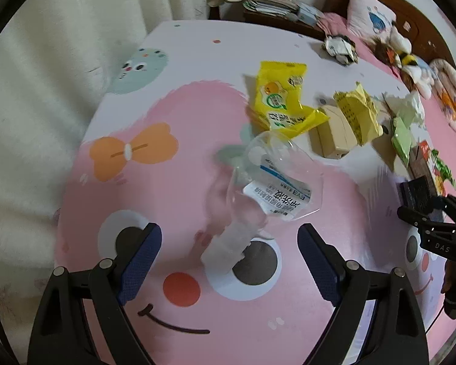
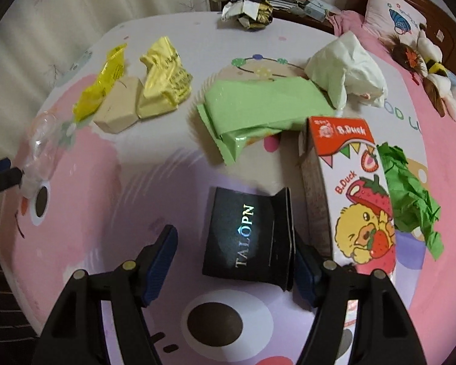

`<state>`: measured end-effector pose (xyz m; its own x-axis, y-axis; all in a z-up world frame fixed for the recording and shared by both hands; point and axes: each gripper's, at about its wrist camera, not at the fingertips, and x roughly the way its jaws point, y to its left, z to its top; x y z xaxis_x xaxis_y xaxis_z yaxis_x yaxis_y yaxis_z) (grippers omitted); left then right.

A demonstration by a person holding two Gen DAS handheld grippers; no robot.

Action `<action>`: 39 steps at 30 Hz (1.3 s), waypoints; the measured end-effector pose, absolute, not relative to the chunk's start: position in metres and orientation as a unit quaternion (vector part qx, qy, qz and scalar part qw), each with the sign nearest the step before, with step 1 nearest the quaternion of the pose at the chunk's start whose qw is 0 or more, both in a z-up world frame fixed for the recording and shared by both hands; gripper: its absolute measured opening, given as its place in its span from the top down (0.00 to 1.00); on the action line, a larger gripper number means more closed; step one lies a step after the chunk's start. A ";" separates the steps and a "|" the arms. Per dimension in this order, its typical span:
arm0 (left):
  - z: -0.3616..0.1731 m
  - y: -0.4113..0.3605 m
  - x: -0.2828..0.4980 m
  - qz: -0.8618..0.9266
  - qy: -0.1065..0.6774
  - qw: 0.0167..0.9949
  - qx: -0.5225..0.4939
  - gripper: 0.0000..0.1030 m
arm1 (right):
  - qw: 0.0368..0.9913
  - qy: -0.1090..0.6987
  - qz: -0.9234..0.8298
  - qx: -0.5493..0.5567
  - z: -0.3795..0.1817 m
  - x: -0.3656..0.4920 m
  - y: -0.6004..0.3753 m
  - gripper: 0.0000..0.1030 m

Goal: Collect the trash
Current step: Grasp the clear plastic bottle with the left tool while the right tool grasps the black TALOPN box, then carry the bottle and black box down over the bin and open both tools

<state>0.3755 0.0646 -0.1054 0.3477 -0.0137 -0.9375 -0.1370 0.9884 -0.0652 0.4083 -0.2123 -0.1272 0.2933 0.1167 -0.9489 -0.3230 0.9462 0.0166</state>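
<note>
A crushed clear plastic bottle (image 1: 258, 188) with a white cap lies on the pink cartoon sheet (image 1: 155, 200). My left gripper (image 1: 229, 263) stands open over it, its blue pads on either side of the cap end and not touching. In the right wrist view a black box (image 2: 246, 237) marked TALOPN lies between the pads of my right gripper (image 2: 234, 270). The right pad is at the box's open flap and the left pad stands clear, so the jaws are open. The right gripper (image 1: 425, 222) also shows at the far right of the left wrist view.
More litter lies beyond: a yellow packet (image 1: 282, 100), a beige box (image 2: 118, 109), crumpled yellow paper (image 2: 164, 76), a green wrapper (image 2: 258, 112), a pale bag (image 2: 346, 70), a B.Duck carton (image 2: 349, 200) beside the black box, green paper (image 2: 410, 197) and foil scraps (image 2: 249, 12). Soft toys (image 2: 434, 73) line the headboard.
</note>
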 end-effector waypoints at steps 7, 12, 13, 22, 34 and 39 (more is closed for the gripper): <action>-0.121 0.045 0.394 0.026 0.583 0.811 -0.025 0.13 | 0.808 0.567 0.130 -0.099 -0.127 0.403 -0.212 0.39; -0.128 0.042 0.406 0.026 0.585 0.809 -0.037 0.14 | 0.813 0.562 0.129 -0.085 -0.125 0.404 -0.217 0.54; -0.128 0.042 0.407 0.024 0.584 0.811 -0.040 0.25 | 0.813 0.561 0.130 -0.083 -0.124 0.405 -0.218 0.55; -0.121 0.039 0.394 0.017 0.571 0.819 -0.046 0.47 | 0.808 0.571 0.139 -0.043 -0.121 0.397 -0.224 0.57; -0.075 0.034 0.320 0.000 0.544 0.838 -0.051 0.47 | 0.818 0.556 0.145 0.015 -0.088 0.349 -0.210 0.57; -0.057 0.030 0.276 -0.025 0.539 0.841 -0.047 0.47 | 0.823 0.546 0.150 0.032 -0.069 0.311 -0.195 0.57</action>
<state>0.2759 0.0298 -0.0570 0.4178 -0.0918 -0.9039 -0.0084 0.9944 -0.1050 0.3109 -0.1945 -0.0690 0.3583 0.2816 -0.8901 -0.2118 0.9531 0.2163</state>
